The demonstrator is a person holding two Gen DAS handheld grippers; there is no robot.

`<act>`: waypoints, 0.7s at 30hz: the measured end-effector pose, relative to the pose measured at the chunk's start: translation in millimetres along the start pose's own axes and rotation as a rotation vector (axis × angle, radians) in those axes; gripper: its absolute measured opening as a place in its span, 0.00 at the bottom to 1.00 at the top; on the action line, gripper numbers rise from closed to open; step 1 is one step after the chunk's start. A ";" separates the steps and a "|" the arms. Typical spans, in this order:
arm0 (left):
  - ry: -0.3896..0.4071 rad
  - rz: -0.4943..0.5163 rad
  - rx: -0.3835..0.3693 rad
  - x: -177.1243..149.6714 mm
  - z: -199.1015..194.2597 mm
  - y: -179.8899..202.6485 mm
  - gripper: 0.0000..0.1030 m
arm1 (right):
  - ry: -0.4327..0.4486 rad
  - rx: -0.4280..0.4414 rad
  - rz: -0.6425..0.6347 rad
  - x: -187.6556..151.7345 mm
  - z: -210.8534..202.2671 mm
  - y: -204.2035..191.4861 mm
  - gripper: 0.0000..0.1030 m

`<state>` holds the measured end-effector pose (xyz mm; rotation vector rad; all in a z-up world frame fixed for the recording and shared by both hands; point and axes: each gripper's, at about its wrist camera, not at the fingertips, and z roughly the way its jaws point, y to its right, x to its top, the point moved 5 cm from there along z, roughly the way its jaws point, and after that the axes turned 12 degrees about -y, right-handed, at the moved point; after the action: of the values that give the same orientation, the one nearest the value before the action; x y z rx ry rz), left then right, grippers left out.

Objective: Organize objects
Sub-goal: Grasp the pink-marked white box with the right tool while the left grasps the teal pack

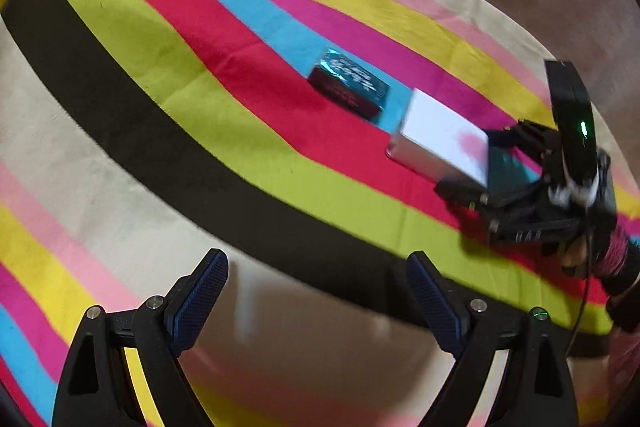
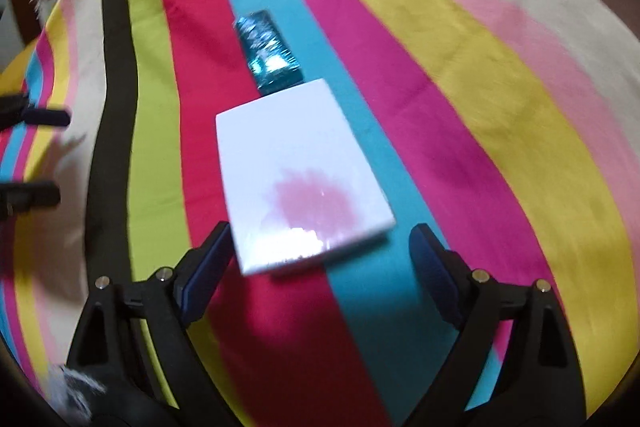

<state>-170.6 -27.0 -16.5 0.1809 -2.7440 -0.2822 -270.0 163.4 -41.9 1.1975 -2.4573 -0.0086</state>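
Well, lots of bare striped cloth point(image 1: 168, 75) all around, dropping off at the near edge. White box point(image 2: 300, 179) lying flat on the red and blue stripes, shiny blue box point(image 2: 268, 47) just beyond it. Right gripper point(image 2: 320, 247) wide apart at the white box's near end, left pad seemingly touching, not clamped. Left gripper point(image 1: 316, 279) wide apart, holding nothing, away from both.

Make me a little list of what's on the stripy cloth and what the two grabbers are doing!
surface: striped cloth
white box: lies flat, pink blotch on top
teal box: shiny, just beyond the white box
left gripper: open, empty, over the cloth's edge
right gripper: open, straddling the near end of the white box, not squeezing it
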 end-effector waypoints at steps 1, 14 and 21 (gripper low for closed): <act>-0.009 -0.027 -0.017 6.8 4.6 -2.2 0.89 | 0.015 -0.002 -0.026 5.2 -0.3 -0.7 0.89; 0.044 -0.291 -0.097 99.6 45.8 24.3 0.89 | 0.013 -0.040 -0.076 -7.3 -16.4 -10.0 0.68; 0.135 -0.491 0.075 134.2 65.1 21.9 0.89 | -0.032 -0.034 -0.035 -45.9 -36.4 -9.1 0.68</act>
<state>-320.8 -16.4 -23.5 0.8651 -2.5405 -0.2819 -224.9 198.5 -26.4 1.2355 -2.4533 -0.0799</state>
